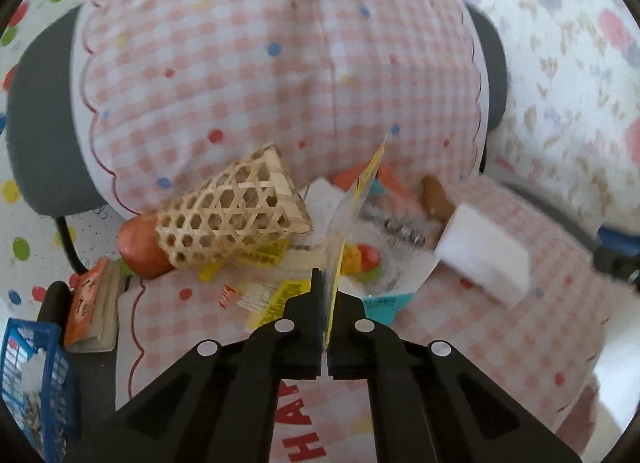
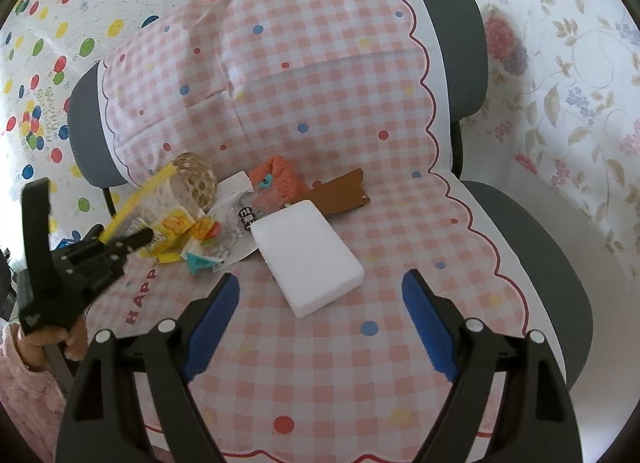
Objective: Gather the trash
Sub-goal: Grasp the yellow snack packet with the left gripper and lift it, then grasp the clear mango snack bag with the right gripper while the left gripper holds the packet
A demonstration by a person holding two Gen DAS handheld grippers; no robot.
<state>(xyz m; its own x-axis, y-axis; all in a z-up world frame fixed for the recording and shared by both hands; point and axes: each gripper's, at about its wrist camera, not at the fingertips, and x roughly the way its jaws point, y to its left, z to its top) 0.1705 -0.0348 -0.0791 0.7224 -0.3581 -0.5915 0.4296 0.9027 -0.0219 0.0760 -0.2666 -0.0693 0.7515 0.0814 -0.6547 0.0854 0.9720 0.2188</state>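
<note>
My left gripper point(image 1: 324, 291) is shut on a clear plastic wrapper with a yellow edge point(image 1: 352, 215) and holds it upright over the trash pile on the chair seat. The same gripper point(image 2: 128, 239) and wrapper point(image 2: 160, 199) show at the left of the right wrist view. More wrappers point(image 1: 272, 295) and a clear bag with candy point(image 1: 384, 247) lie below it. My right gripper point(image 2: 320, 299) is open and empty, blue pads apart, just in front of a white foam block point(image 2: 308, 255).
A woven bamboo basket point(image 1: 236, 211) lies tipped over a red fruit point(image 1: 138, 247). An orange knitted piece point(image 2: 276, 179) and a brown flat piece point(image 2: 340, 195) lie behind the block. A blue bin point(image 1: 32, 383) and a small book point(image 1: 92, 307) stand at the left. A pink checked cloth point(image 2: 320, 103) covers the chair.
</note>
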